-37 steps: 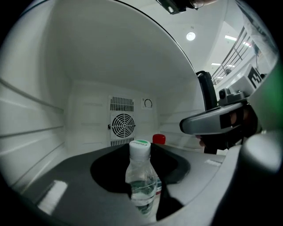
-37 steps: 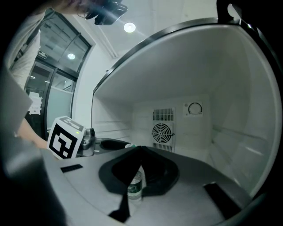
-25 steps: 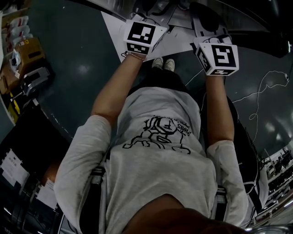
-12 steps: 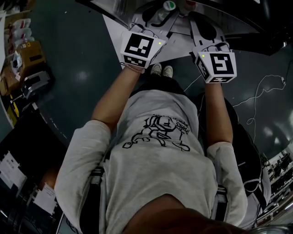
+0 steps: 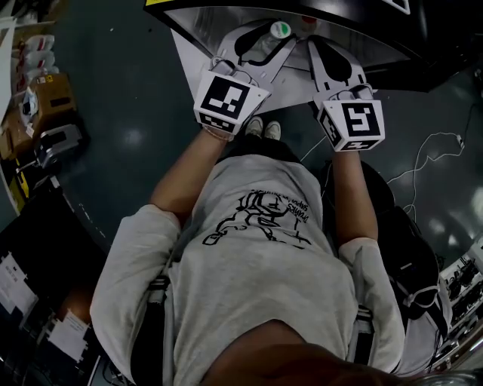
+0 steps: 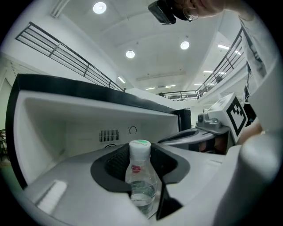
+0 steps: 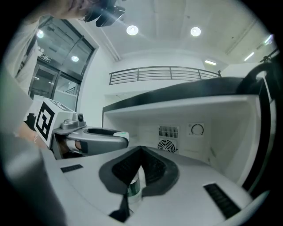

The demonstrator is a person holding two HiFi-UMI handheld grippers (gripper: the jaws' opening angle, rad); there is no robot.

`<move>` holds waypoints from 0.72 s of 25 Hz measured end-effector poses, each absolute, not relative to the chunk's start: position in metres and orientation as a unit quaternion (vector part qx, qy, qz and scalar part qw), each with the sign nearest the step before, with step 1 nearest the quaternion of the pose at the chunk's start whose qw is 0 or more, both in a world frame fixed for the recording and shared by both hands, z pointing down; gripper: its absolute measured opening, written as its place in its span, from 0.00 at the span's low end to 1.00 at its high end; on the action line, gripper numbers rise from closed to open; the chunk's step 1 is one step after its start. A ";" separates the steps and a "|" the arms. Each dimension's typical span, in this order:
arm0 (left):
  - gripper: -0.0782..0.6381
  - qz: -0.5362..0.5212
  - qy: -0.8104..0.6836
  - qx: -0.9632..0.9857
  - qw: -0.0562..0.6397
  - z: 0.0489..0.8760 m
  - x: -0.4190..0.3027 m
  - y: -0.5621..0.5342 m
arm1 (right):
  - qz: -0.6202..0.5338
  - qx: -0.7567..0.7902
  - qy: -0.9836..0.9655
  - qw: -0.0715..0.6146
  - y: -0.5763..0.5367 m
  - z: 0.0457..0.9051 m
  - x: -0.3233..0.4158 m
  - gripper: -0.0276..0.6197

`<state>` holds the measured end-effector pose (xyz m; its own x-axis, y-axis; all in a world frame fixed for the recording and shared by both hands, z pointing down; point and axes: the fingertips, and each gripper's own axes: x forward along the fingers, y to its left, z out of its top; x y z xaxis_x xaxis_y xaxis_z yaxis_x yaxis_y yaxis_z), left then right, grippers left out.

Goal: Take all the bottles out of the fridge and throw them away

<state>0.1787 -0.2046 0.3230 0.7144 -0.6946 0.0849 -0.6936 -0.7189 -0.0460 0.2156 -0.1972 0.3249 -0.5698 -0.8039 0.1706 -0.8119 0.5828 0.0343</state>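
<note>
Clear plastic bottle (image 6: pixel 141 181) with a green-topped cap sits gripped between the left gripper's (image 6: pixel 141 151) jaws at the white fridge (image 6: pixel 79 128), the right gripper's (image 7: pixel 141 150) jaws clenched together.

Floor (image 5: pixel 128 90): dark and glossy, with spots of reflected light.
White cable (image 5: pixel 445 136): lies in loose loops on the floor at the right.
Cardboard boxes (image 5: pixel 47 81): grouped at the left edge.
Pale shoes (image 5: pixel 263 128): side by side.
Grey T-shirt (image 5: pixel 264 260): black print.
Overhead: round ceiling lights (image 6: pixel 100 7) and a gallery railing (image 7: pixel 163 73).
</note>
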 end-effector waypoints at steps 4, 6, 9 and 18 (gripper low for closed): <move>0.32 -0.047 0.372 -0.927 0.001 0.319 0.175 -0.200 | 0.029 0.453 -0.887 0.083 -0.194 0.321 0.212 0.06; 0.32 -0.047 0.370 -0.928 0.000 0.315 0.175 -0.196 | 0.031 0.452 -0.887 0.082 -0.191 0.318 0.212 0.06; 0.32 -0.044 0.366 -0.930 0.001 0.307 0.174 -0.188 | 0.032 0.452 -0.888 0.079 -0.186 0.311 0.213 0.06; 0.32 -0.030 0.356 -0.934 0.011 0.278 0.169 -0.169 | 0.032 0.453 -0.888 0.078 -0.172 0.290 0.211 0.06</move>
<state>0.1686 -0.1691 0.2784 0.7447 -0.6657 0.0481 -0.6644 -0.7462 -0.0412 0.2114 -0.1719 0.2904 -0.5782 -0.7984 0.1680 -0.8085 0.5884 0.0138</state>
